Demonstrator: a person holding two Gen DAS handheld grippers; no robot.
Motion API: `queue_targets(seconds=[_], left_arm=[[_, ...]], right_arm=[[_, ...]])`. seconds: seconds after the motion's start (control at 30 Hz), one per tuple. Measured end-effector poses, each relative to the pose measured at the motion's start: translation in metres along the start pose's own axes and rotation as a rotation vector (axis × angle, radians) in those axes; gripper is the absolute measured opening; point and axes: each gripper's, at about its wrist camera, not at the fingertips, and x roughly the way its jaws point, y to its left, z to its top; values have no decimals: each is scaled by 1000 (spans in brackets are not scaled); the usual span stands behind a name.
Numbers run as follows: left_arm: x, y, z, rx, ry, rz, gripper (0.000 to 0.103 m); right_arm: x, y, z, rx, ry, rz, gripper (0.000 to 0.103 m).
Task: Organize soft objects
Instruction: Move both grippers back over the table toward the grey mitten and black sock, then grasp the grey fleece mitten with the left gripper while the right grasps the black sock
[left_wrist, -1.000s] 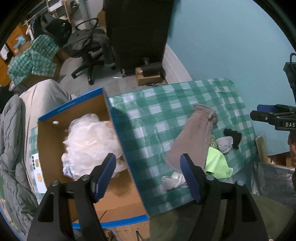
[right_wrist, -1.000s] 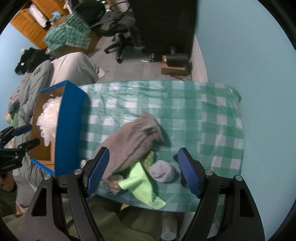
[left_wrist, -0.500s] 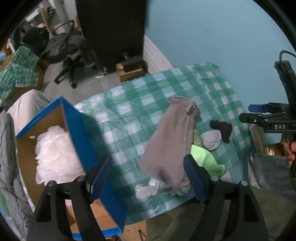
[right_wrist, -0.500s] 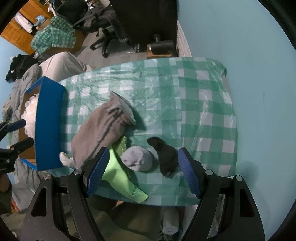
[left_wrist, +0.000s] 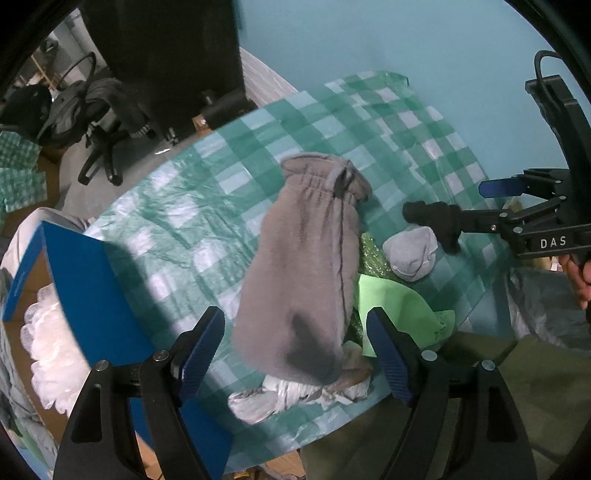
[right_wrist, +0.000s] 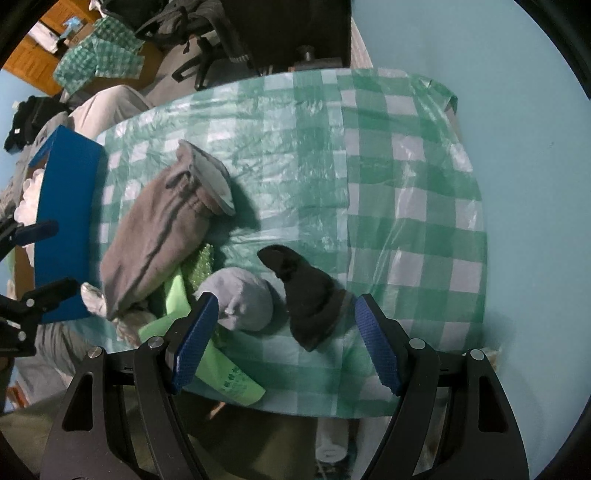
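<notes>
"DAS" in white on right gripper body, seen from left cam; no other legible writing. Faint print on lime-green cloth, unreadable. Vs 1 s ago: both cams lower and closer to checked tablecloth; left view shifted off blue box w/ white fluffy item onto grey fleece pouch. Black sock and light grey sock now framed by right gripper. Left gripper jaws wide apart over pouch end, gripping nothing; right jaws apart, empty.
</notes>
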Motion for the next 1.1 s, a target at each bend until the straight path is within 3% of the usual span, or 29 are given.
queue_targets(seconds=[0.37,0.83,1.1], left_arm=[[41,-4,6,10,57,-35,80],[69,-12,11,55,102,4,82],[85,-10,19,46,114,-2,89]], right_arm=[[32,-15,-5,-11,29,-12,77],[60,-20,-6,-24,47,-58,77],[65,-14,-6,-62,57,-84,61]])
